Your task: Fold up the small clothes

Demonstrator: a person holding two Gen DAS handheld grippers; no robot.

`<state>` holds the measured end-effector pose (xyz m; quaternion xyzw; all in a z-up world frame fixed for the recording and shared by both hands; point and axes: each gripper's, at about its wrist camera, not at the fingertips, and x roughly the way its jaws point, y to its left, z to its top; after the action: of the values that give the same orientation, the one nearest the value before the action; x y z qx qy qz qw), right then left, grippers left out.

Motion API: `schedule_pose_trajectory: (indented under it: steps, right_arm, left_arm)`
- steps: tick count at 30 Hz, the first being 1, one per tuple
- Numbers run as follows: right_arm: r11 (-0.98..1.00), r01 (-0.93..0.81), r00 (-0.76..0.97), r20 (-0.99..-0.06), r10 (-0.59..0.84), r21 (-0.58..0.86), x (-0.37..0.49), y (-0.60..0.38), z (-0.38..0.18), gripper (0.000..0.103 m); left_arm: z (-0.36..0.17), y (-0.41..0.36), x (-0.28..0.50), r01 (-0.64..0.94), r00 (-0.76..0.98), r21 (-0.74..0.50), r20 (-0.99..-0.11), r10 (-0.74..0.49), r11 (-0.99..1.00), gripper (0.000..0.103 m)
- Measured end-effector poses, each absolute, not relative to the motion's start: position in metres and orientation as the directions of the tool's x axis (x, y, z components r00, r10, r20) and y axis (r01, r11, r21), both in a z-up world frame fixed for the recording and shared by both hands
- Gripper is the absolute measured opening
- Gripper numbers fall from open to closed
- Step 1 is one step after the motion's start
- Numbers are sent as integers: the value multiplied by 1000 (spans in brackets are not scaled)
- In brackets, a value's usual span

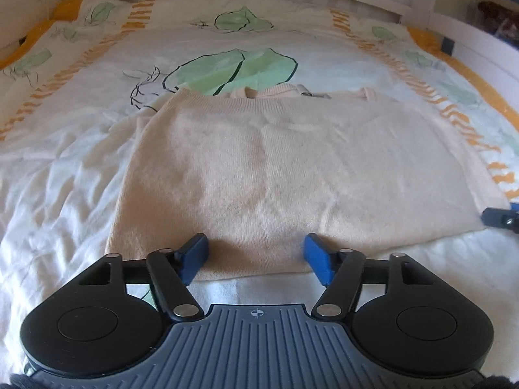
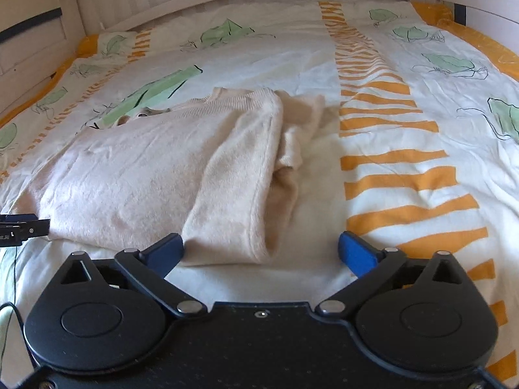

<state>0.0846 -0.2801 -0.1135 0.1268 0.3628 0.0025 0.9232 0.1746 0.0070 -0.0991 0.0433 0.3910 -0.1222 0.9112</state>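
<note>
Observation: the cream-coloured knitted sweater [image 1: 259, 168] lies flat on the bed, on a white duvet cover printed with green leaves and orange stripes [image 1: 65, 162]. It is folded into a rough rectangle, neckline at the far side, near edge towards both tools.

Left gripper [image 1: 256, 257]: its blue fingers [image 1: 194, 257] stand apart, nothing between them but the sweater's near hem, which they straddle without pressing. No fabric is pinched or lifted.

Right gripper [image 2: 261, 253]: fingers spread very wide. The near end of the folded-in sleeve panel [image 2: 233, 194] lies between them; the left pad sits just beside that edge and the right pad [image 2: 355, 253] stands well clear, over bare duvet. Nothing held.

Reading of the layout: the sleeve lies doubled over the body along the garment's right side, with a looser bunch of knit spilling out beside it towards the orange stripes. That side looks less tidy than the left, which is flat and square. Both tools sit at the near hem, one towards each corner, which would suit taking the hem and carrying it towards the neckline. I judge the fold partway done: sides in, lengthwise fold not yet made.

Each tool shows as a dark tip at the edge of the other's view, so they sit side by side, near each other.

Writing: a small tag shows at the neckline [image 2: 146, 113], too small to read. No brand legible on the tools; the left gripper carries only a small crosshair mark on its ribbed body.
</note>
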Motion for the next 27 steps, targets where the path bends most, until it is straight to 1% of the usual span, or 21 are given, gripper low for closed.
schedule_pose_trajectory:
  steps: [2, 4, 8, 14, 21, 24, 27]
  right_arm:
    - [970, 82, 740, -665, 95, 230, 84, -279, -115, 102]
    - [971, 80, 742, -664, 94, 227, 84, -279, -115, 102]
    - [965, 82, 752, -651, 105, 250, 82, -282, -116, 102]
    - [958, 87, 758, -642, 113, 271, 81, -284, -116, 102]
    - [970, 85, 764, -640, 84, 229, 80, -277, -119, 103]
    - [973, 84, 764, -641, 74, 213, 80, -275, -119, 103]
    - [973, 84, 767, -637, 74, 214, 79, -275, -119, 103]
  left_arm:
    - [-102, 5, 173, 244, 675, 4, -719, -167, 970, 75]
    - [-105, 7, 172, 222, 682, -9, -713, -162, 975, 79]
    - [-110, 9, 168, 212, 702, -18, -693, -165, 977, 82]
    - [-114, 5, 161, 202, 737, 1, -659, -151, 979, 83]
    - [-113, 5, 160, 201, 741, 4, -655, -150, 980, 83]
    - [-111, 3, 161, 197, 733, 10, -665, -140, 980, 83]
    - [-102, 4, 166, 197, 699, -11, -699, -148, 980, 81]
